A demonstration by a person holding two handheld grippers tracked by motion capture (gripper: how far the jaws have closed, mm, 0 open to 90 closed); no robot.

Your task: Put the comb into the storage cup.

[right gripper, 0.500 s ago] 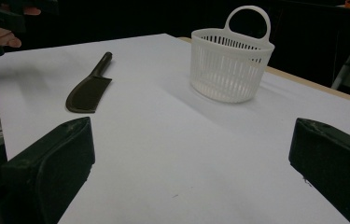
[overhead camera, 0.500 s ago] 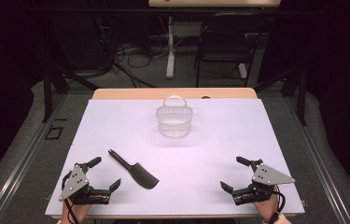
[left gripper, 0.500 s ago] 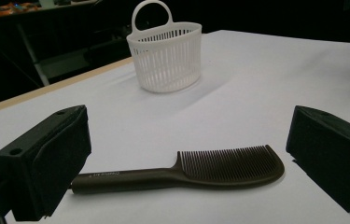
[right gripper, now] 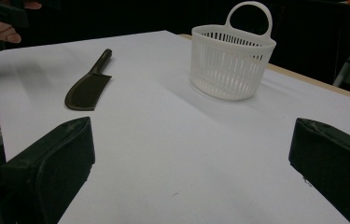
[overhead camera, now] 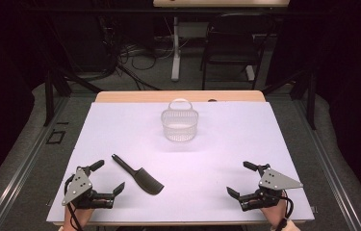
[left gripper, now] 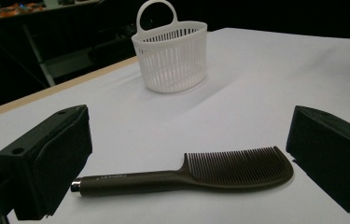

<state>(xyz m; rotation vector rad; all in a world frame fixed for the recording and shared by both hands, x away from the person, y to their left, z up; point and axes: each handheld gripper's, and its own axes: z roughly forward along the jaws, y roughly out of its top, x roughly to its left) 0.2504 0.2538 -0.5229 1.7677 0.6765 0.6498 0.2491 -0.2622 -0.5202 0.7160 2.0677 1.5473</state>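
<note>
Hand-held gripper (overhead camera: 109, 176) beside dark toothed comb (overhead camera: 138, 174)

Recording lab: white-topped table (overhead camera: 245, 144) under dark surrounds, cables (overhead camera: 135, 57) on grey floor, chair (overhead camera: 231, 48) far behind.

tongs (overhead camera: 106, 177): black jaws | grey three-cornered plates, screws | black trailing cables

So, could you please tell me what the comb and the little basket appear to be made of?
Comb: seemingly dark brown moulded plastic, smooth with a dull sheen, teeth and handle in one piece, small lettering on the handle.
Basket: apparently white plastic, slightly glossy, with slotted walls and a loop handle moulded in one.
</note>
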